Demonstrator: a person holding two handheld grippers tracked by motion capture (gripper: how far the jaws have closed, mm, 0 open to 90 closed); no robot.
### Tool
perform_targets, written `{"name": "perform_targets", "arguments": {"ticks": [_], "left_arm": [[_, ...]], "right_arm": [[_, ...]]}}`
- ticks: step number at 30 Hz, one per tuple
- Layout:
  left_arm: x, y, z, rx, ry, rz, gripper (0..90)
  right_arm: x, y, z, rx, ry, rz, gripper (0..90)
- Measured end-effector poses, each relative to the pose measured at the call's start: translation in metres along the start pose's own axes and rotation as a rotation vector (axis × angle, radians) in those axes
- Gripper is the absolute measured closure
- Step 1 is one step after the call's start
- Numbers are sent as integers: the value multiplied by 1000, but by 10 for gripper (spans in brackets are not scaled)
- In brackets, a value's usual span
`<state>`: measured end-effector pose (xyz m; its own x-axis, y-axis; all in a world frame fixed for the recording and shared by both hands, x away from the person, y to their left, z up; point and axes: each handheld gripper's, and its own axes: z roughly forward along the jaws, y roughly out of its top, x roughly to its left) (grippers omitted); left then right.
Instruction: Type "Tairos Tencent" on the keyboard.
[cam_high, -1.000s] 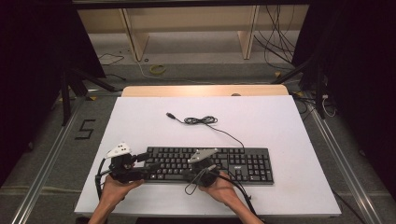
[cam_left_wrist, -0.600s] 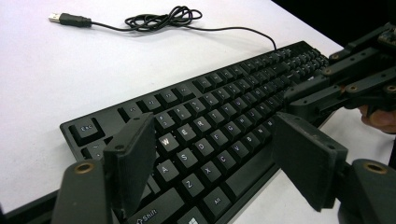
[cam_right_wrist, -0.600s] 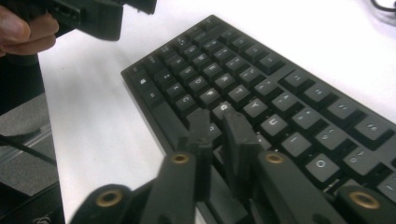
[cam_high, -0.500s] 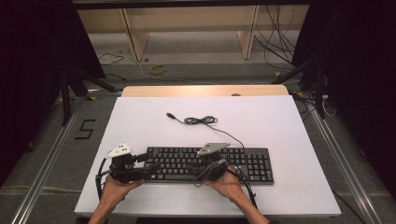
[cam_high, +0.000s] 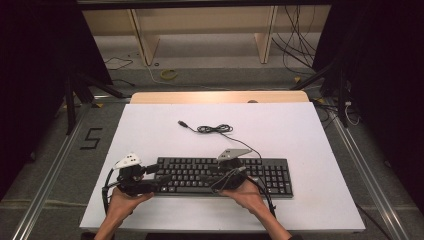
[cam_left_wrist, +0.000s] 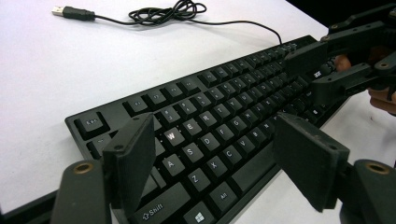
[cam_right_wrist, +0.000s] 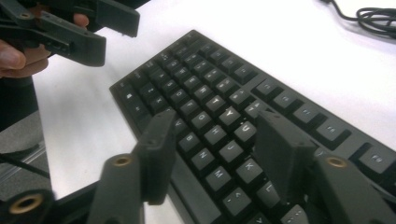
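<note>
Both hands rest low at the keyboard (cam_high: 225, 175); left gripper (cam_high: 159, 174) released, right gripper (cam_high: 220, 181) just opened, grasping nothing.

White table (cam_high: 150, 125), wooden shelf frame (cam_high: 200, 30) behind, grey floor (cam_high: 60, 145), loose cables (cam_high: 295, 50), dark surroundings

White legends are read on the keycaps of the black full-size plastic keyboard (cam_left_wrist: 201, 140): "Esc", "W", "E", "R", "A", "S", "D", "Z", "X", "C", "Shift", "Alt". A black numeral "5" (cam_high: 91, 138) is marked on the grey floor left of the table.
</note>
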<state>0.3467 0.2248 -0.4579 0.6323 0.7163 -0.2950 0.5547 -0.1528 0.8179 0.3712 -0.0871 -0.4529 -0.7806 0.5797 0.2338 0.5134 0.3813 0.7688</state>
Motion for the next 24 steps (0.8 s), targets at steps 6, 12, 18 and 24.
{"name": "perform_targets", "arguments": {"ticks": [6, 12, 18, 24], "left_arm": [[1, 0, 0, 8, 8, 3, 303], [3, -2, 0, 31, 28, 4, 358], [5, -2, 1, 89, 36, -7, 505], [4, -3, 3, 148, 53, 3, 618]], "right_arm": [[-3, 1, 2, 6, -9, 7, 439], [-7, 5, 7, 2, -12, 13, 446], [-7, 8, 14, 2, -10, 3, 503], [-7, 12, 18, 1, 0, -15, 619]]}}
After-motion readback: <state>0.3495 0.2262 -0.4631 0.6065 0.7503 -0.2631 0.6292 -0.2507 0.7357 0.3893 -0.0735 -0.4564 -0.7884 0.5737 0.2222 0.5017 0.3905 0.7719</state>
